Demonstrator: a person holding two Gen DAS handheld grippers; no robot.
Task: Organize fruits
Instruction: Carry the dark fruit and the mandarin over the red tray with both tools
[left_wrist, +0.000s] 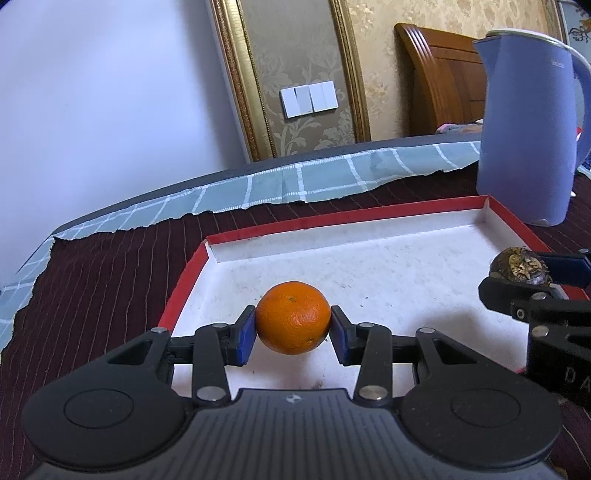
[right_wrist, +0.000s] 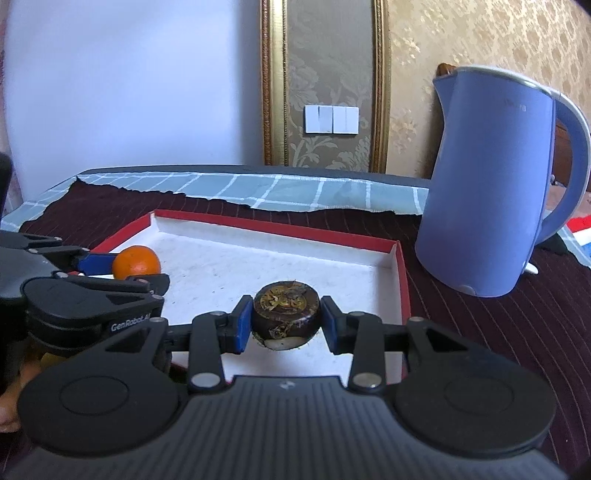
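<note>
My left gripper (left_wrist: 293, 326) is shut on an orange (left_wrist: 293, 316) and holds it over the near left part of a shallow white tray with a red rim (left_wrist: 369, 218). My right gripper (right_wrist: 283, 323) is shut on a dark brown round fruit with a dried, cracked top (right_wrist: 283, 314), over the tray's (right_wrist: 400, 288) near right part. The right gripper with the brown fruit (left_wrist: 521, 266) shows at the right edge of the left wrist view. The left gripper with the orange (right_wrist: 136, 261) shows at the left of the right wrist view.
A blue electric kettle (left_wrist: 528, 129) (right_wrist: 491, 184) stands just behind the tray's far right corner. The tray lies on a dark maroon striped cloth (left_wrist: 110, 280) over a checked teal cover (left_wrist: 295, 177). Behind are a wall and a wooden headboard (left_wrist: 439, 74).
</note>
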